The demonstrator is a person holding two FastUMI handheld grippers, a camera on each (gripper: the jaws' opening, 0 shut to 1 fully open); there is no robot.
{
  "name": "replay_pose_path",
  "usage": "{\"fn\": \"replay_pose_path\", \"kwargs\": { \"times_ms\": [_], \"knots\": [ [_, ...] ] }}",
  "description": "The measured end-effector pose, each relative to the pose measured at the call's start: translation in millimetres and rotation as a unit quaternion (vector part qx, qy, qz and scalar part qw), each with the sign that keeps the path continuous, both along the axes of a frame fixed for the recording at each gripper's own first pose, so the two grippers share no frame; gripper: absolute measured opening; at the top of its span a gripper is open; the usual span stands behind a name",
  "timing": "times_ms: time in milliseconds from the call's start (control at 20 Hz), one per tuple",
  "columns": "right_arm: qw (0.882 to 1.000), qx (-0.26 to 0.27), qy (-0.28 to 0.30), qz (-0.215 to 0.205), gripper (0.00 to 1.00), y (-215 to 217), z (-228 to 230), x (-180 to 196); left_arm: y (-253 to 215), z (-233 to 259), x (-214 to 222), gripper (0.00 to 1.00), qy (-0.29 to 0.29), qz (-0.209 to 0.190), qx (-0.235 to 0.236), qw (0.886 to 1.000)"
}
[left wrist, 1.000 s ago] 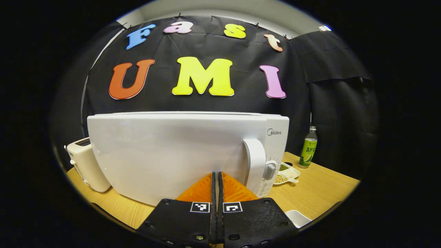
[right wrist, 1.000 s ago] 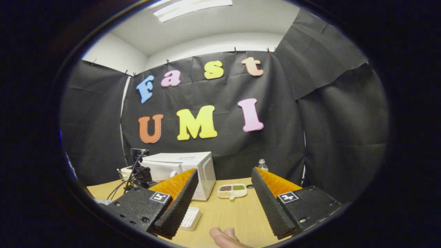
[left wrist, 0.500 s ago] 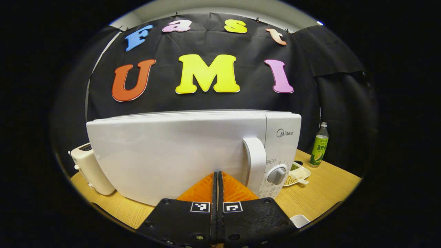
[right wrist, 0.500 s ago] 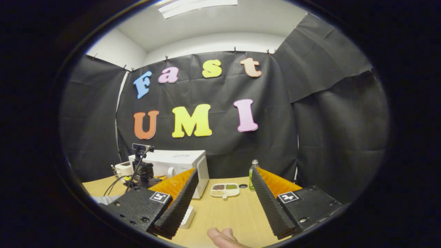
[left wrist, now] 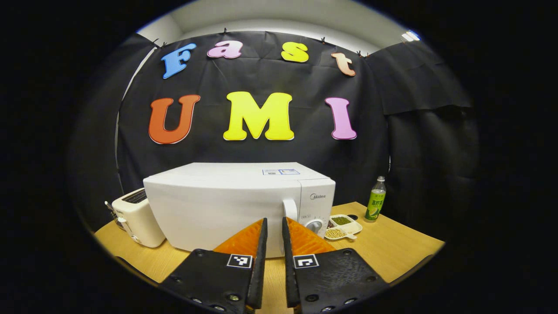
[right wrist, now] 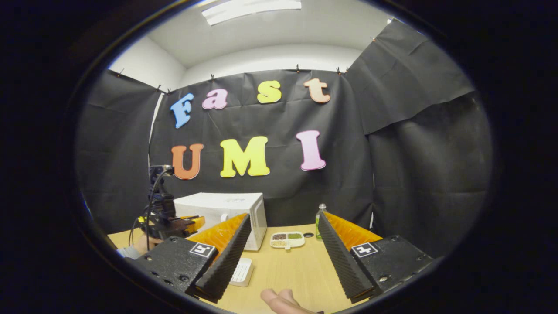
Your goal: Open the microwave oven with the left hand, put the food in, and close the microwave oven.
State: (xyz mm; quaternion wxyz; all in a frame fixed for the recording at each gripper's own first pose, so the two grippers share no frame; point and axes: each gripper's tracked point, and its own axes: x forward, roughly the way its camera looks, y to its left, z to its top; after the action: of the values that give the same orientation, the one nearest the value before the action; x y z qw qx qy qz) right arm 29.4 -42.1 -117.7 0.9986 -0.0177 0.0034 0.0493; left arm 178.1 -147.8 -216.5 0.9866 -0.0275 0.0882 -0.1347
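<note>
The white microwave [left wrist: 226, 209] stands on the wooden table [left wrist: 392, 248] with its door closed and its handle [left wrist: 290, 210] next to the dial [left wrist: 314, 225]. My left gripper [left wrist: 273, 224] hovers a short way in front of the door, touching nothing, its fingers parted by a narrow gap. In the right gripper view the microwave [right wrist: 226, 208] is farther off, with the left gripper [right wrist: 192, 222] and its cables in front of it. My right gripper [right wrist: 283, 218] is wide open over the table with nothing between its fingers. A divided dish of beans [right wrist: 287, 239] lies right of the microwave.
A cream toaster [left wrist: 135, 218] stands left of the microwave. A green bottle [left wrist: 375, 205] and the bean dish [left wrist: 342, 226] are to its right. A white ridged object [right wrist: 242, 270] lies by the right gripper's left finger. A person's fingertips [right wrist: 283, 301] show at the bottom edge.
The left gripper has drawn back from the microwave door, which now looks smaller, and its fingers have parted a little. The right gripper has barely moved and stays open.
</note>
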Motion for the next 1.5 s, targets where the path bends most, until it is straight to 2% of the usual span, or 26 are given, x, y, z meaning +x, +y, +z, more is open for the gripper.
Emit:
{"fn": "replay_pose_path", "kwargs": {
  "times_ms": [50, 200, 250, 300, 350, 400, 700, 900, 1100, 1400, 1500],
  "knots": [
    [1.0, 0.0, -0.001, -0.003, 0.92, 0.1, 1.0, -4.3, 0.6, 9.9, -15.4, 0.28, -0.002, -0.005, 0.001, 1.0],
    [1.0, -0.002, -0.003, -0.016, 0.92, 0.1, 7.8, -17.5, 9.8, 29.5, -57.1, 0.83, 0.0, 0.0, 0.006, 1.0],
    [1.0, -0.002, -0.005, -0.017, 0.92, 2.0, 11.1, -21.0, 15.8, 34.8, -69.1, 0.92, 0.003, 0.007, 0.011, 1.0],
    [1.0, -0.001, -0.007, -0.017, 0.92, 4.6, 13.8, -25.5, 21.5, 40.9, -81.9, 0.83, 0.005, 0.015, 0.015, 1.0],
    [1.0, -0.001, -0.008, -0.017, 0.92, 7.2, 15.5, -30.0, 27.0, 49.0, -94.0, 0.93, 0.004, 0.021, 0.017, 1.0],
    [1.0, -0.001, -0.011, -0.017, 0.99, 10.1, 18.5, -34.1, 33.5, 56.8, -105.4, 0.93, 0.003, 0.029, 0.019, 0.999],
    [0.999, -0.016, -0.019, -0.029, 0.98, 22.9, 40.0, -48.5, 80.9, 113.3, -168.4, 0.95, -0.027, 0.084, 0.039, 0.995],
    [0.998, -0.027, -0.031, -0.04, 0.99, 26.8, 56.1, -62.2, 102.3, 138.5, -213.0, 0.95, -0.035, 0.113, 0.02, 0.993],
    [0.998, -0.036, -0.037, -0.039, 0.98, 34.6, 64.2, -76.3, 111.1, 154.4, -244.5, 0.95, -0.058, 0.118, 0.014, 0.991],
    [0.999, -0.017, -0.036, -0.027, 0.98, 39.1, 61.3, -88.2, 107.7, 151.1, -278.5, 0.95, -0.058, 0.093, -0.018, 0.994],
    [1.0, -0.012, -0.02, -0.02, 0.98, 41.1, 52.7, -86.3, 119.5, 148.9, -282.6, 0.95, -0.056, 0.107, -0.015, 0.993]
  ]
}}
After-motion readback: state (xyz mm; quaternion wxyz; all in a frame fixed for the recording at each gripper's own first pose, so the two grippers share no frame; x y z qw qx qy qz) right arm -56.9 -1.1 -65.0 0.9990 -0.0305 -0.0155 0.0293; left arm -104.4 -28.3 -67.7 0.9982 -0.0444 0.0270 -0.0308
